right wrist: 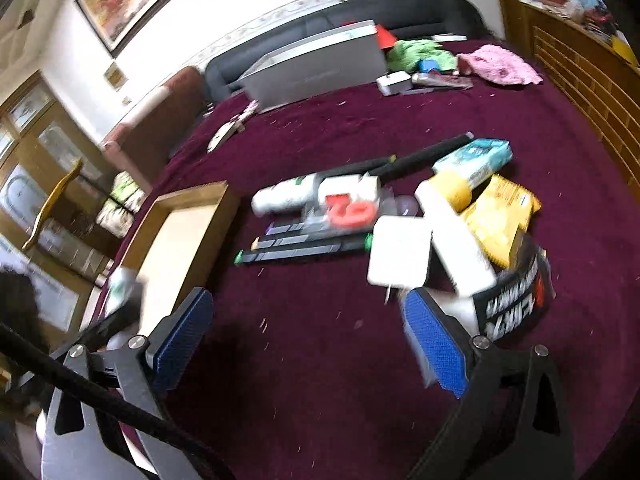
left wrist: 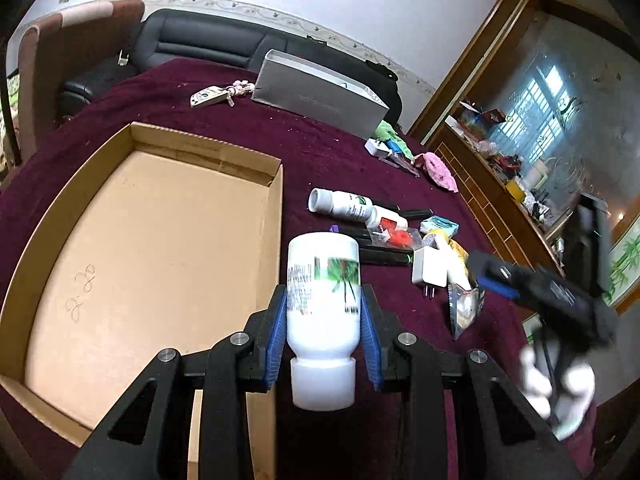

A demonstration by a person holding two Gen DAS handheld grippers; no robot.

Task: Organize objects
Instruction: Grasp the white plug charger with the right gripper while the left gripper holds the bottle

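Observation:
My left gripper point(left wrist: 324, 298) is shut on a white bottle with a green label point(left wrist: 323, 276). It holds the bottle cap-end toward the camera, just right of the open cardboard box point(left wrist: 152, 248), whose floor is bare. My right gripper point(right wrist: 306, 300) stands open with nothing between its blue pads, low over the maroon cloth in front of the pile. The pile holds a white charger point(right wrist: 400, 252), dark markers point(right wrist: 304, 252), another white bottle point(right wrist: 288, 196), a yellow packet point(right wrist: 500, 212) and a teal pack point(right wrist: 476, 158). In the left wrist view the right gripper point(left wrist: 486, 274) is a blur by a foil sachet point(left wrist: 464, 312).
A grey box point(left wrist: 320, 96) stands at the back of the table, with a key fob point(left wrist: 212, 94) to its left. Right of it lie a white adapter point(left wrist: 376, 146), a green cloth point(right wrist: 420, 54) and a pink cloth point(left wrist: 438, 168). A wooden cabinet point(right wrist: 580, 64) flanks the right side.

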